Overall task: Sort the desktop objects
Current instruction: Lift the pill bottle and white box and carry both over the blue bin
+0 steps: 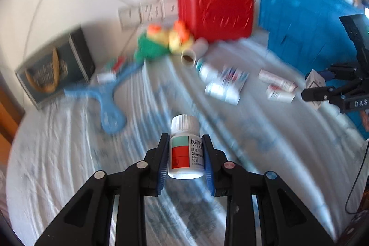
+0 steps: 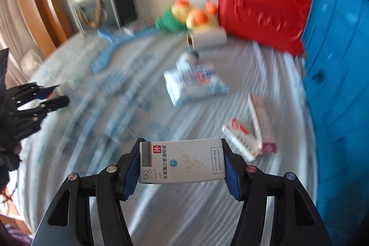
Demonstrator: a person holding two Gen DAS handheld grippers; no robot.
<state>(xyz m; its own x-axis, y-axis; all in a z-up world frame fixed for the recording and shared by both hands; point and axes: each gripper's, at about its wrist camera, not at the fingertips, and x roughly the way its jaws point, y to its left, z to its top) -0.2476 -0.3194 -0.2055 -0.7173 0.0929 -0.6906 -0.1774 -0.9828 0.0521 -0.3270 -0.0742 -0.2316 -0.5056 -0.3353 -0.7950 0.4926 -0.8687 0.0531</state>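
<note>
Both sets of fingers are clamped on something right now. Left gripper (image 1: 185, 155) has its blue pads (image 1: 162, 159) pinching a small white pill bottle (image 1: 185, 149) by the sides, cap pointing away from the camera, held up above the table's white cloth (image 1: 69, 153). Right gripper (image 2: 182, 161) is squeezing a white eye-drop box (image 2: 182, 161) end to end, lying flat across the gap between the pads, also lifted off the cloth.

Everything behind is pretty motion-blurred. Further back on the table there's a red carry case (image 2: 263, 13) standing by the wall, with a blue plastic crate (image 2: 336, 66) right next to it on the right side. In front of the case sits a green and yellow plush toy (image 2: 184, 17) and a white roll (image 2: 207, 38) lying on its side. A blue hanger (image 1: 106, 96) lies off to the left near a dark box (image 1: 55, 70). Mid-table there's a pile of white medicine packs (image 2: 196, 82), and two more small boxes (image 2: 251, 135) lie close to the crate, just past the eye-drop box.
</note>
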